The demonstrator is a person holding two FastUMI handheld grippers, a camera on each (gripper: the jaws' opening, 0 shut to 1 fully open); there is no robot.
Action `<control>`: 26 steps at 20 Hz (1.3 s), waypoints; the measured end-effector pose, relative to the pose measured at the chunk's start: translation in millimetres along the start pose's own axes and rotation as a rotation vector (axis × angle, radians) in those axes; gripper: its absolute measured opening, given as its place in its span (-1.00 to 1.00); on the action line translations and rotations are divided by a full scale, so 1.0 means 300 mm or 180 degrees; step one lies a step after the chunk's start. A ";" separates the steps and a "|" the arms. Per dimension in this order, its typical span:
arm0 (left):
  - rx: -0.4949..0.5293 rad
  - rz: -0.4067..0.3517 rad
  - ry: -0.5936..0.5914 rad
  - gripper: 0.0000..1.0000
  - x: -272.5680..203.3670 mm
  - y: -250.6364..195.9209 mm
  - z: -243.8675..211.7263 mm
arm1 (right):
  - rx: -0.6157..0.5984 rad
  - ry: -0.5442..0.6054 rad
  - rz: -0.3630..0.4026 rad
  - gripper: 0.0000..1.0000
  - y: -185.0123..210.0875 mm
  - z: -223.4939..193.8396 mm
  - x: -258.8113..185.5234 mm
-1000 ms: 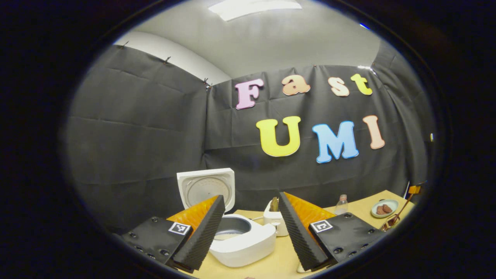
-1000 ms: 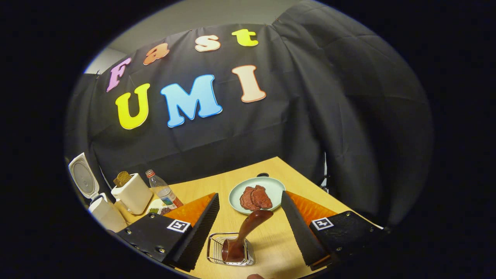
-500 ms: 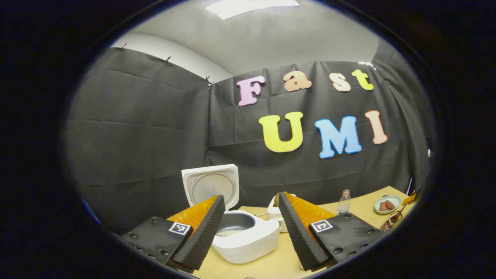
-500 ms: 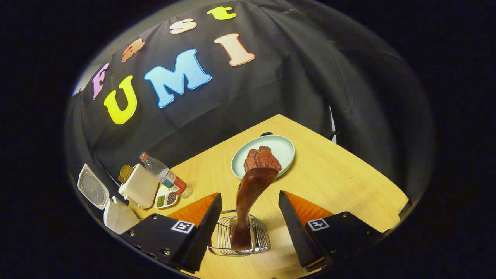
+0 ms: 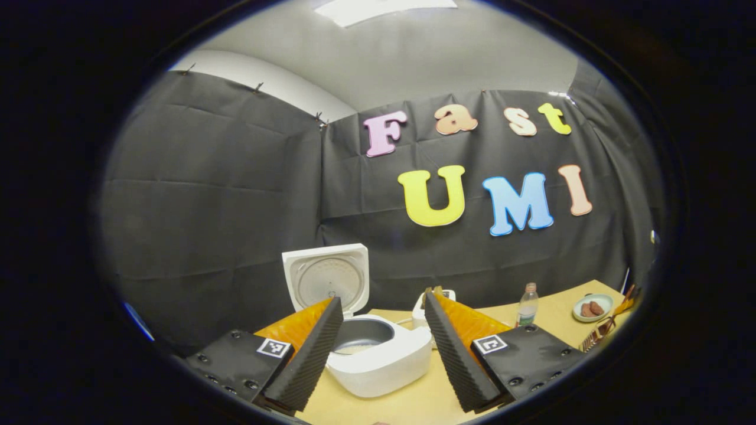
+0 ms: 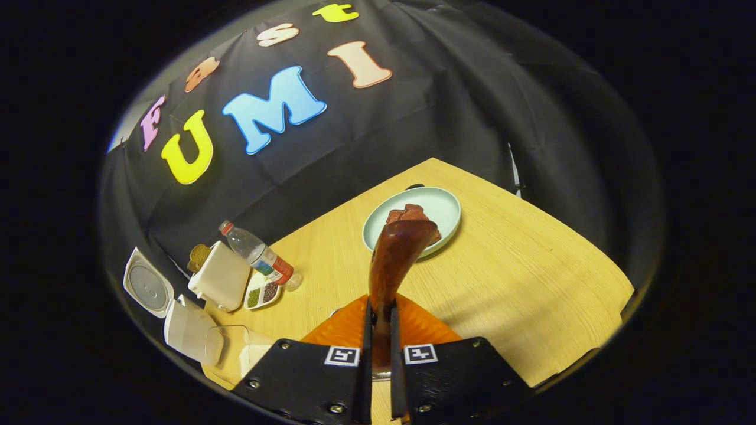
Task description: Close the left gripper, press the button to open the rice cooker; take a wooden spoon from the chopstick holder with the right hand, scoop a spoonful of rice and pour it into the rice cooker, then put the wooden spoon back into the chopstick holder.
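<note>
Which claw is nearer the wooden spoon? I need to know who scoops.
Right. The right claw is shut on the wooden spoon, both fingers pressing its handle. The left claw hangs open over by the rice cooker, well apart from the spoon.

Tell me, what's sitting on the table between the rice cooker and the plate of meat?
In the right gripper view: between rice cooker and plate, a white holder, a bottle, a small sectioned dish, then bare table.

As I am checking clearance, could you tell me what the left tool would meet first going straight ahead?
Probably the open rice cooker, lying between the left tool's open fingers; depth is unclear.
</note>
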State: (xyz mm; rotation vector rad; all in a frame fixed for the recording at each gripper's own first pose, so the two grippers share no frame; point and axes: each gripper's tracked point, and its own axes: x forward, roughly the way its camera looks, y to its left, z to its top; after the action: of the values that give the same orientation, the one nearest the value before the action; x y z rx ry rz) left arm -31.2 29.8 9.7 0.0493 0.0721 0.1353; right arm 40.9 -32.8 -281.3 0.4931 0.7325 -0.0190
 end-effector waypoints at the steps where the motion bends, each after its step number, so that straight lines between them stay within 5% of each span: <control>1: -0.0015 -0.0005 -0.0005 0.92 0.001 0.006 0.003 | -0.0083 -0.0040 -0.0022 -0.74 0.006 0.005 -0.014; 13: -0.0178 -0.0209 -0.0002 0.92 0.049 0.088 -0.046 | -0.0275 -0.0622 0.0021 -0.74 0.196 0.195 -0.257; 26: -0.0205 -0.0241 0.0031 0.84 0.083 0.300 -0.119 | -0.0450 -0.0636 0.0523 -0.74 0.628 0.089 -0.278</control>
State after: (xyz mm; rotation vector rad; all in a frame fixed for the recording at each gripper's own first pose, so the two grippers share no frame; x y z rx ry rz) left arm -21.2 123.8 -22.5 -0.0184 0.0793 0.0622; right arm 30.5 109.8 -130.5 0.4080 0.4924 0.1347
